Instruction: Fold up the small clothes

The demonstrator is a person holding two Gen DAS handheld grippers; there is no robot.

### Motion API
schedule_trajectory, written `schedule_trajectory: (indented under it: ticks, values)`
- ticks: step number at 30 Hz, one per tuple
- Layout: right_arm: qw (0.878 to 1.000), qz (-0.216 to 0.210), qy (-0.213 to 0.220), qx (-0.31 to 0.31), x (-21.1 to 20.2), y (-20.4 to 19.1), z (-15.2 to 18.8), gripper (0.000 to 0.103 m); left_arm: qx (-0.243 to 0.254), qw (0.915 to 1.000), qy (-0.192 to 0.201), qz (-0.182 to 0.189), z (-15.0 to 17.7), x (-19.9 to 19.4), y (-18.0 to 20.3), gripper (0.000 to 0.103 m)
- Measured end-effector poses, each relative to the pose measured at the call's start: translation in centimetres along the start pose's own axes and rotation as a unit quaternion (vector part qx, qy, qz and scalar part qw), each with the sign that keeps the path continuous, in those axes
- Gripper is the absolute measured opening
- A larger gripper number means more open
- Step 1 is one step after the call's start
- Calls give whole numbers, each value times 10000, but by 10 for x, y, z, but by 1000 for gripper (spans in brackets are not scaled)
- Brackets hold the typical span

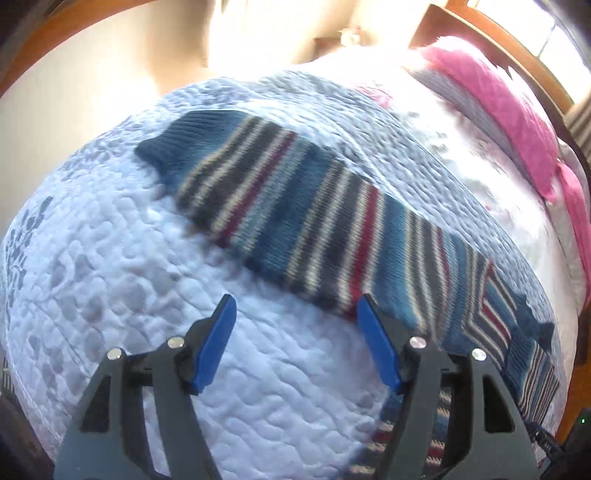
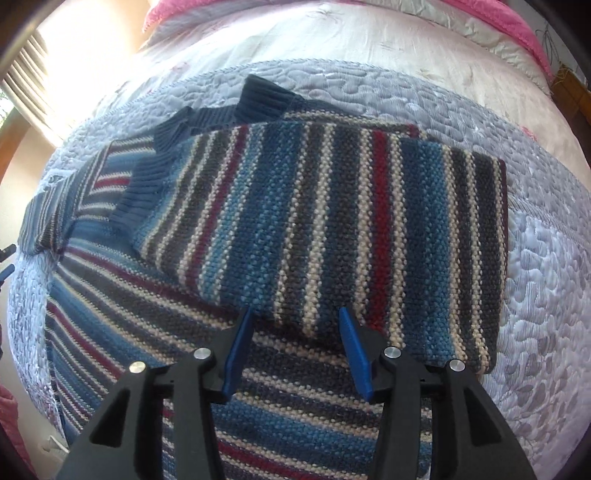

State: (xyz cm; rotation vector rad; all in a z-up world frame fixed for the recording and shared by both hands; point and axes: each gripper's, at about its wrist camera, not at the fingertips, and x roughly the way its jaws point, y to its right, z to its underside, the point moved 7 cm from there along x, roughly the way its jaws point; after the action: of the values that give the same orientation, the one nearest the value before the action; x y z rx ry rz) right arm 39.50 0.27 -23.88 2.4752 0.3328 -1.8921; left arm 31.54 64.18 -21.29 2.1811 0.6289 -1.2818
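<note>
A small knitted sweater (image 1: 295, 206) striped in blue, grey, cream and dark red lies on a pale blue quilt (image 1: 129, 258). In the left wrist view one sleeve with a dark blue cuff stretches out to the upper left. My left gripper (image 1: 295, 306) hovers open beside the sleeve's near edge, nothing between its blue fingers. In the right wrist view the sweater (image 2: 332, 229) has a sleeve folded across its body, ribbed cuffs and collar at the upper left. My right gripper (image 2: 295, 317) stands open just above the folded sleeve's near edge, holding nothing.
The quilt (image 2: 546, 295) covers a bed with a pink fluffy pillow (image 1: 509, 110) and a wooden headboard (image 1: 498, 26) at the back right. A white bedspread (image 2: 332, 40) lies beyond the quilt. A window with blinds (image 2: 26, 62) is at the left.
</note>
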Motion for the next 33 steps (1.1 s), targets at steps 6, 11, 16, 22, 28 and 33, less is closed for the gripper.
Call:
schedule_trajectory:
  ticks: [6, 11, 16, 22, 28, 33]
  values:
    - [9985, -252, 68, -479, -5, -59, -8, 48, -784, 9968, 39, -111, -48, 23, -76, 68]
    - [9979, 79, 3, -640, 13, -70, -12, 48, -1185, 9925, 139, 257, -78, 38, -94, 68]
    - [9982, -112, 30, -585, 16, -58, -8, 48, -1311, 9900, 197, 484, -97, 57, -98, 64]
    - [9981, -119, 41, -599, 16, -52, -4, 48, -1000, 9945, 314, 4, -109, 71, -90, 38]
    - [9981, -203, 113, -569, 11, -51, 0, 48, -568, 9954, 767, 97, -105, 43, -62, 13]
    - [9986, -276, 133, -438, 0, -40, 9, 48, 142, 9920, 1132, 542, -88, 3, -2, 13]
